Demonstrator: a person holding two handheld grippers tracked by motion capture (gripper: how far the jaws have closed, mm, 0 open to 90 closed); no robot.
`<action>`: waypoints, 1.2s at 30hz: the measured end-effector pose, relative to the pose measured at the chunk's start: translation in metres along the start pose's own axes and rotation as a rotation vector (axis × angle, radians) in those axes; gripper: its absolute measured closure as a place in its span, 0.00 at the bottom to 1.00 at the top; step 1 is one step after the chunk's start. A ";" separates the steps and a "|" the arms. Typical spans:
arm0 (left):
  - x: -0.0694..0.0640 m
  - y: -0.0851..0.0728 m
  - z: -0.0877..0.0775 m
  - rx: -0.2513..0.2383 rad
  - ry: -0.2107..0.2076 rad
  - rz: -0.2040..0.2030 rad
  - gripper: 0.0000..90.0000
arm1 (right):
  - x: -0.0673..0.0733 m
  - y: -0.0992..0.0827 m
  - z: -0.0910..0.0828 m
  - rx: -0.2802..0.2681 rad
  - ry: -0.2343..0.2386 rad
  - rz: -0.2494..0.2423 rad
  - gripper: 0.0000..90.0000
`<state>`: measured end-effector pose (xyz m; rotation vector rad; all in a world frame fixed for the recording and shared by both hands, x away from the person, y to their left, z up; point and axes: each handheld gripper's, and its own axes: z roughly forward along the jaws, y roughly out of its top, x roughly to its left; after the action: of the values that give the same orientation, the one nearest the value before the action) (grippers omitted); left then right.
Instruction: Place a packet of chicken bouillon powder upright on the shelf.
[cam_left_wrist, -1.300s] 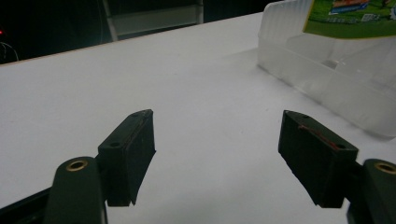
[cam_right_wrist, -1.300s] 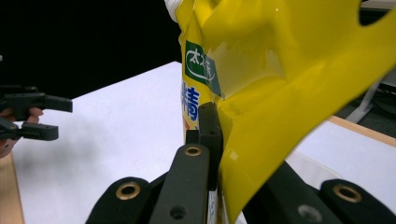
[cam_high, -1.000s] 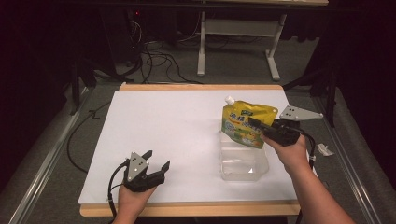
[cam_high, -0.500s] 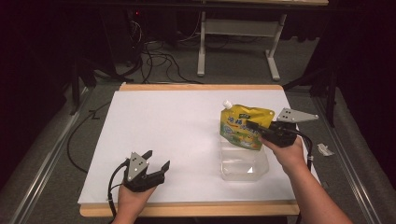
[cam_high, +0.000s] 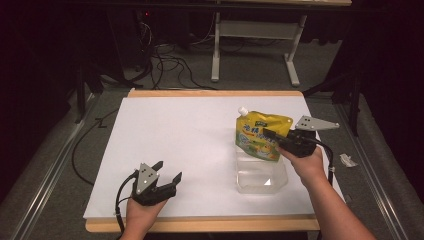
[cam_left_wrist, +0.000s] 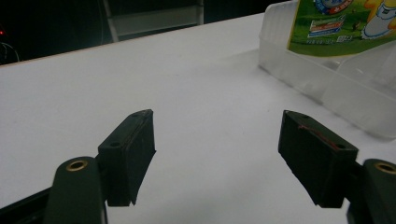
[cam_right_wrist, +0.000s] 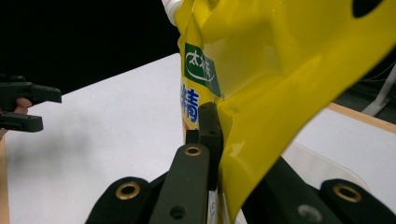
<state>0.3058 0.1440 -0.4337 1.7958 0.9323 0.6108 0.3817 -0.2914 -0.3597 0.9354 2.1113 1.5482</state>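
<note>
A yellow refill pouch (cam_high: 260, 134) with a white screw spout (cam_high: 242, 110) at its top left corner stands upright at the right side of the desk (cam_high: 190, 150), with its lower edge inside, or just above, a clear plastic container (cam_high: 261, 175); whether it touches the bottom cannot be told. The pouch is a soft, glossy film bag. It looks full enough to hold its shape, so it is probably moderately heavy with liquid and inclined to sag or swing. Its smooth skin is likely slippery, and the sides dent under pressure. The firmer places to take hold are the flat sealed edges and the neck below the spout.

The pouch's long axis runs nearly vertical, leaning slightly. The spout points up and away toward the far left, and the printed face looks toward the near left.

The right tool (cam_high: 272, 135) comes in from the right and is clamped on the pouch's right side, about halfway up. In the right gripper view its black jaws press the yellow film (cam_right_wrist: 280, 93) tightly between them, creasing it.

The container is a shallow, see-through tub, lying on the white desk surface just on the near side of the pouch.

The left tool (cam_high: 167, 172) rests at the near left of the desk, well apart from the pouch. Its jaws stand wide apart with nothing between them, and the left gripper view looks across bare white desk toward the tub (cam_left_wrist: 327, 79).
</note>
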 end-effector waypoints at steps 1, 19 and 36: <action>0.000 0.000 0.000 -0.001 0.000 0.000 0.31 | 0.000 0.000 0.001 0.002 0.000 0.010 1.00; 0.001 0.000 0.000 -0.001 -0.001 0.001 0.31 | -0.004 -0.013 0.013 0.021 -0.026 0.037 1.00; -0.002 0.000 0.002 0.005 -0.019 0.008 0.31 | -0.010 -0.030 0.005 0.002 -0.066 0.079 0.93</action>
<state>0.3058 0.1415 -0.4342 1.8079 0.9155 0.5959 0.3826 -0.3002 -0.3907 1.0679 2.0544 1.5311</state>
